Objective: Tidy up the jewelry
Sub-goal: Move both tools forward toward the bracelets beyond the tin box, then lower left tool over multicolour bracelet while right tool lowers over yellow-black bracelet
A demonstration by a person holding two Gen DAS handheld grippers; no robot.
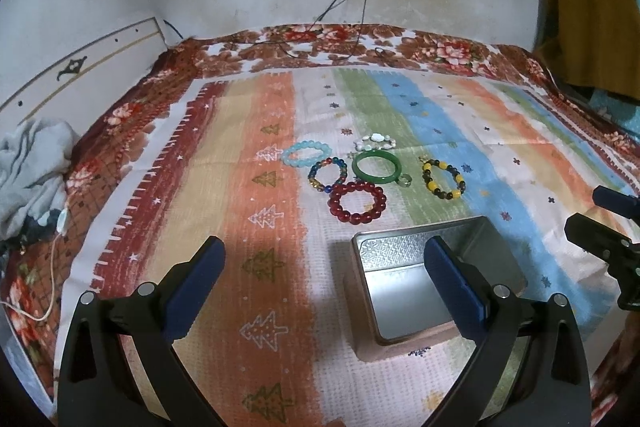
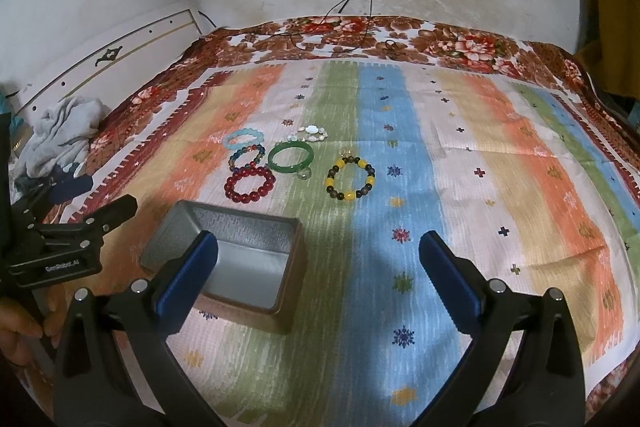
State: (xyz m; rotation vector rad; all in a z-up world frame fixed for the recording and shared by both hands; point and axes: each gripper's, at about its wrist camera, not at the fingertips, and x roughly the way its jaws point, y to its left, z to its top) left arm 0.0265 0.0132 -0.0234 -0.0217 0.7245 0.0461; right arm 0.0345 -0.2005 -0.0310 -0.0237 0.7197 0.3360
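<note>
Several bracelets lie on the striped cloth: a red bead bracelet [image 1: 357, 202] [image 2: 250, 184], a green bangle [image 1: 377, 167] [image 2: 289, 157], a yellow and dark bead bracelet [image 1: 443, 179] [image 2: 352, 180], a light blue one [image 1: 306, 153] [image 2: 243, 139], a multicolour one [image 1: 328, 174] [image 2: 247, 154], a white shell one [image 1: 375, 142] [image 2: 310, 134] and a small ring [image 1: 404, 181] [image 2: 303, 173]. An open, empty metal tin [image 1: 424, 283] [image 2: 236, 259] sits nearer. My left gripper [image 1: 324, 275] is open beside the tin. My right gripper [image 2: 318, 267] is open, right of the tin.
The cloth covers a bed with a floral blanket [image 1: 304, 39]. Grey clothes [image 1: 32, 163] lie at the left by the headboard. Black cables [image 1: 344, 23] hang from a wall socket onto the far edge. A yellow garment [image 1: 592, 15] hangs at the right.
</note>
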